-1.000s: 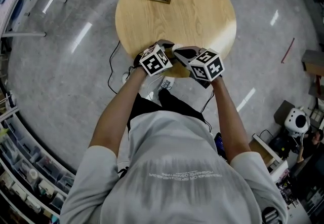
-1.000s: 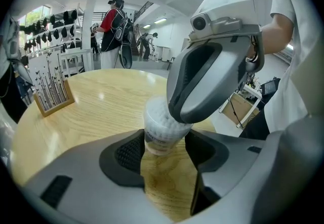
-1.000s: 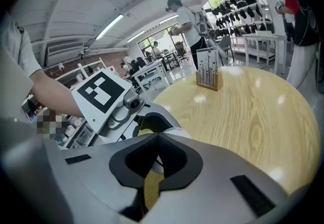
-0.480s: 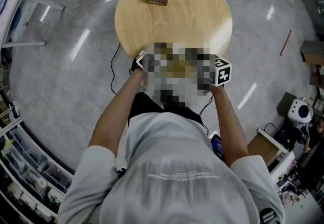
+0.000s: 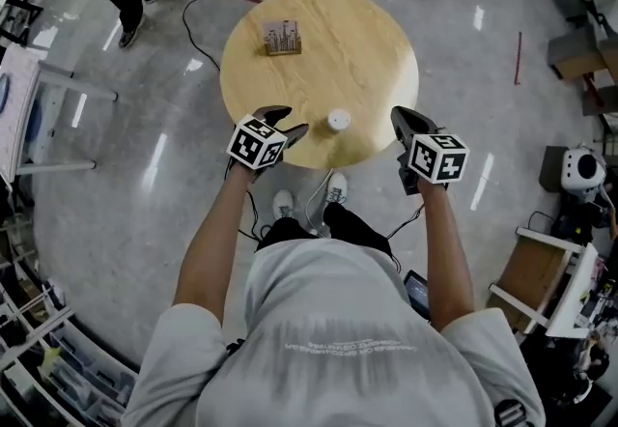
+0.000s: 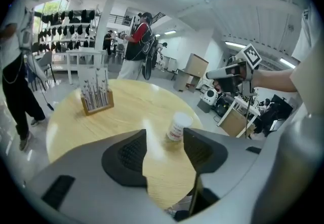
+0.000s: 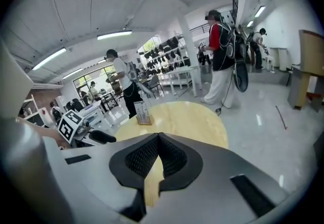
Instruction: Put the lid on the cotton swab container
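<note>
Both empty: left gripper (image 5: 292,123) jaws closing, right gripper (image 5: 399,116) closed. White cylindrical container (image 5: 338,120), round wooden table (image 5: 357,39).

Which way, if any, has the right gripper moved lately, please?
Yes: the right gripper went rightward, from the table's front middle to its right rim.

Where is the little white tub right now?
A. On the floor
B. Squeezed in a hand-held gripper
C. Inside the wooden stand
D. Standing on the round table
D: the cotton swab container stands upright on the round table, near its front edge, and nothing is touching it.
</note>
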Action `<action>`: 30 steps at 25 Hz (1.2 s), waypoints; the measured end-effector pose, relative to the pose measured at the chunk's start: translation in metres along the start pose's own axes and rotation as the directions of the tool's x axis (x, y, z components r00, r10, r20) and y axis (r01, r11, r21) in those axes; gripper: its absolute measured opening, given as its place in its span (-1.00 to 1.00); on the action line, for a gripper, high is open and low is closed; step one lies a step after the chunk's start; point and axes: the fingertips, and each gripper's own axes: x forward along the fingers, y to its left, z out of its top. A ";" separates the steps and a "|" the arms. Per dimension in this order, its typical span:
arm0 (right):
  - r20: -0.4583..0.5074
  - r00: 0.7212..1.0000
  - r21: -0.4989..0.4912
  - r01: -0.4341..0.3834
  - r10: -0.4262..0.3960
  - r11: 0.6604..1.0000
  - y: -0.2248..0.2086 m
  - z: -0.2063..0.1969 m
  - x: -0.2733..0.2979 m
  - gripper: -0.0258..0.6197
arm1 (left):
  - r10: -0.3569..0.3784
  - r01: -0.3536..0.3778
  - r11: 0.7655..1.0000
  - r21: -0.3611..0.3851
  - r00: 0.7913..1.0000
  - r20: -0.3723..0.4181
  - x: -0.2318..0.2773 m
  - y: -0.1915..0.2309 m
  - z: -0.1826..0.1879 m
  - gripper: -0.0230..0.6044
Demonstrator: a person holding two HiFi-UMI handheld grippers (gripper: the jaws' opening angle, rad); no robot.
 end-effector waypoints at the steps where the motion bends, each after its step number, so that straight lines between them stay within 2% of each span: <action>1: 0.025 0.999 -0.020 0.022 -0.021 1.000 0.003 0.010 -0.008 -0.83 | 0.022 -0.022 0.999 0.028 1.000 0.012 -0.009 0.006 0.009 -0.23; 2: 0.046 0.998 -0.051 0.045 -0.042 0.998 0.007 0.020 -0.015 -0.83 | 0.047 -0.048 0.997 0.055 0.999 0.026 -0.019 0.013 0.018 -0.43; 4: 0.080 0.993 -0.128 0.096 -0.086 0.987 0.015 0.038 -0.030 -0.83 | 0.101 -0.108 0.989 0.099 0.992 0.075 -0.039 0.026 0.039 -0.71; 6: 0.120 0.986 -0.179 0.137 -0.116 0.974 0.023 0.055 -0.044 -0.83 | 0.153 -0.171 0.976 0.131 0.979 0.136 -0.060 0.036 0.063 -0.81; 8: 0.175 0.977 -0.179 0.150 -0.119 0.972 0.034 0.071 -0.059 -0.83 | 0.190 -0.225 0.957 0.180 0.962 0.195 -0.080 0.038 0.088 -0.84; 10: 0.230 0.967 -0.174 0.156 -0.114 0.972 0.048 0.084 -0.074 -0.83 | 0.195 -0.257 0.941 0.218 0.943 0.270 -0.103 0.031 0.115 -0.87; 13: 0.282 0.952 -0.220 0.186 -0.121 0.958 0.070 0.101 -0.093 -0.83 | 0.103 -0.209 0.948 0.242 0.915 0.391 -0.140 0.003 0.156 -0.87; 16: 0.315 0.940 -0.281 0.221 -0.128 0.934 0.091 0.114 -0.109 -0.83 | 0.019 -0.170 0.937 0.304 0.896 0.443 -0.168 -0.027 0.184 -0.87; 19: 0.352 0.925 -0.321 0.261 -0.142 0.910 0.110 0.128 -0.126 -0.83 | -0.001 -0.162 0.941 0.297 0.877 0.480 -0.193 -0.039 0.203 -0.87; 21: 0.372 0.917 -0.349 0.278 -0.140 0.895 0.125 0.136 -0.137 -0.83 | 0.008 -0.184 0.934 0.308 0.868 0.496 -0.208 -0.045 0.211 -0.87; 25: 0.405 0.906 -0.390 0.291 -0.121 0.874 0.149 0.147 -0.158 -0.83 | 0.045 -0.268 0.883 0.385 0.866 0.498 -0.227 -0.065 0.217 -0.87; 30: 0.434 0.896 -0.418 0.295 -0.096 0.859 0.168 0.161 -0.170 -0.83 | 0.075 -0.357 0.825 0.439 0.837 0.541 -0.256 -0.079 0.230 -0.87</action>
